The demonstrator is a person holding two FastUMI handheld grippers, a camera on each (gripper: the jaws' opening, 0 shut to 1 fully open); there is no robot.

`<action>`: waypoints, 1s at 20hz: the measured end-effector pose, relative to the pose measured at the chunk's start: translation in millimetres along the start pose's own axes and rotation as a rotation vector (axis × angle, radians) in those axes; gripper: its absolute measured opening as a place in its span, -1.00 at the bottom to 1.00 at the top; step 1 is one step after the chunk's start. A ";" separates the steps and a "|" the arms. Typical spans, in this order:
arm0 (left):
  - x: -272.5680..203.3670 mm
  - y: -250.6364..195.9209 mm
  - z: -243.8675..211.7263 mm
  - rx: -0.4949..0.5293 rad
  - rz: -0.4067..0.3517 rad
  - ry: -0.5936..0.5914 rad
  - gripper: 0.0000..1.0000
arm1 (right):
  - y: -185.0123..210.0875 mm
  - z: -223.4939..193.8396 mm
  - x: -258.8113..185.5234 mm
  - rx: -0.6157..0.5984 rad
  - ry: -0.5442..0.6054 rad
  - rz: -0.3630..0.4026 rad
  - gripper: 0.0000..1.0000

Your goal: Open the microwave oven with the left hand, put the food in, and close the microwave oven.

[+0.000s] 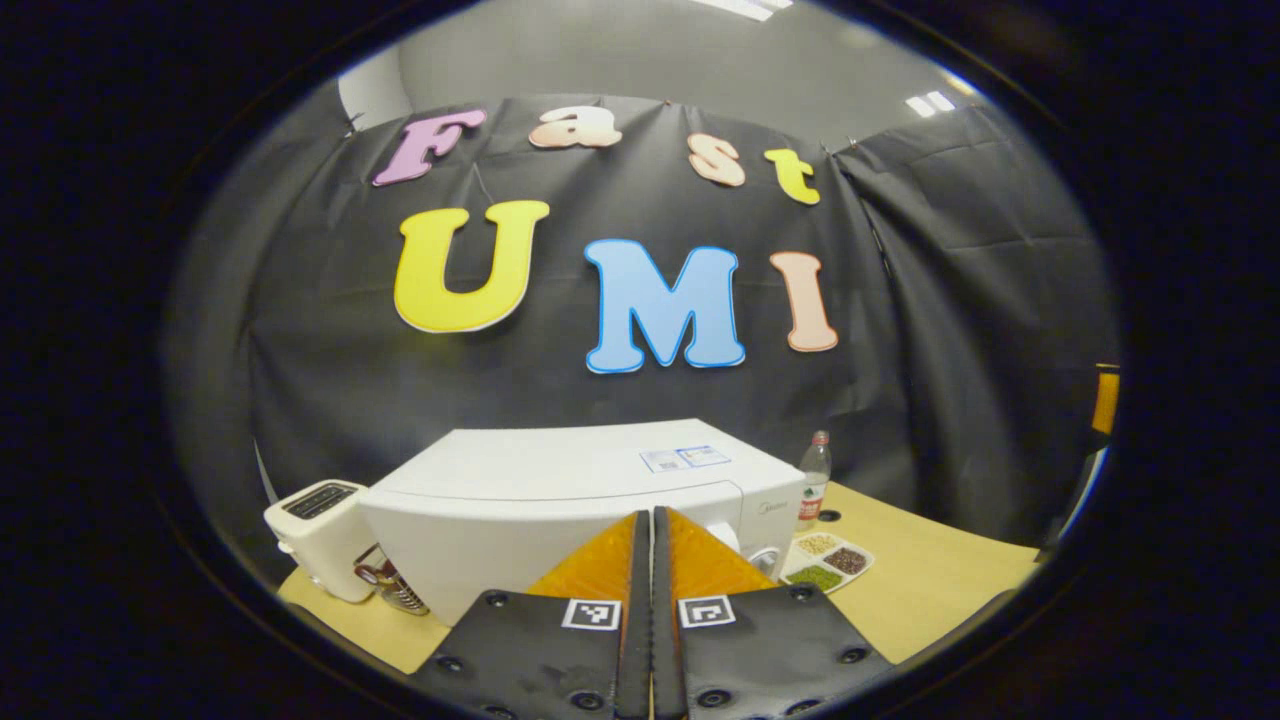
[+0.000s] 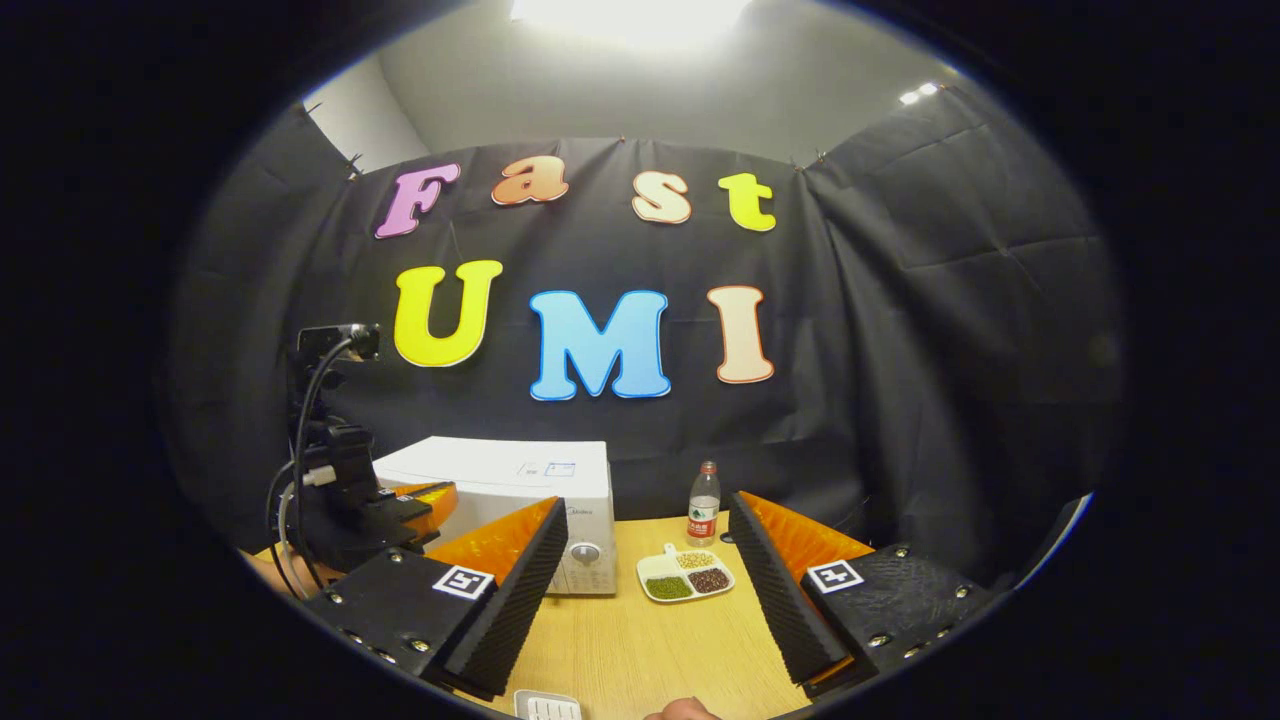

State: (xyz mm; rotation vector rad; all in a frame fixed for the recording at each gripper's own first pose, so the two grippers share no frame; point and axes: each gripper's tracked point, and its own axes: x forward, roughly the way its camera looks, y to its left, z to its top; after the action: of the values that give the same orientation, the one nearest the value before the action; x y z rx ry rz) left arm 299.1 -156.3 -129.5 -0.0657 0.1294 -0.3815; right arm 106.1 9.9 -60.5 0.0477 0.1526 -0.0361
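Both grippers hung short of the closed microwave [image 1: 560, 500]: left gripper [image 1: 651, 560] pinched empty, right gripper [image 2: 640, 590] spread near the food tray [image 2: 686, 577], so shut fingers might slip off the door.

One microwave [image 1: 560, 500], one toaster [image 1: 318, 535], one bottle [image 1: 814, 478] — one food tray [image 1: 828, 562]

A toaster [image 1: 318, 536] and water bottle [image 1: 814, 478] stand on the table [image 1: 930, 580].

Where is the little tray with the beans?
In the right gripper view the bean tray sits on the wooden table, just right of the white microwave and in front of the water bottle.
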 end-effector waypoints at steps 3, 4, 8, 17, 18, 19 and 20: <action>-40.1 -0.5 24.1 0.006 0.049 -0.032 -0.86 | -1.8 5.8 -11.3 0.003 -0.011 0.050 0.96; -52.4 -1.2 30.1 0.004 0.064 -0.039 -0.86 | -3.3 7.8 -15.1 0.006 -0.014 0.064 0.96; -110.5 -2.8 49.7 0.009 0.131 -0.061 -0.86 | -7.3 18.0 -34.9 0.013 -0.035 0.120 0.96; -251.8 0.1 70.2 0.036 0.255 -0.077 -0.82 | -10.6 19.6 -80.4 0.040 -0.064 0.207 0.96; -264.9 4.6 71.7 0.033 0.264 -0.082 -0.55 | -8.8 19.2 -84.0 0.040 -0.063 0.212 0.96; -276.0 6.1 74.2 0.029 0.267 -0.089 -0.71 | -6.5 16.7 -90.8 0.034 -0.061 0.216 0.96; -286.0 13.3 75.8 0.033 0.281 -0.095 -0.49 | -4.4 15.9 -95.3 0.028 -0.056 0.216 0.96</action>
State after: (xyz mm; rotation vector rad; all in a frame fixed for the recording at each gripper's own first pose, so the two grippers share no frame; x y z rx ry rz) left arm 51.3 -33.7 -23.2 -0.0326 0.0378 -0.0994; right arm 14.3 7.8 -30.4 0.0912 0.0907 0.1759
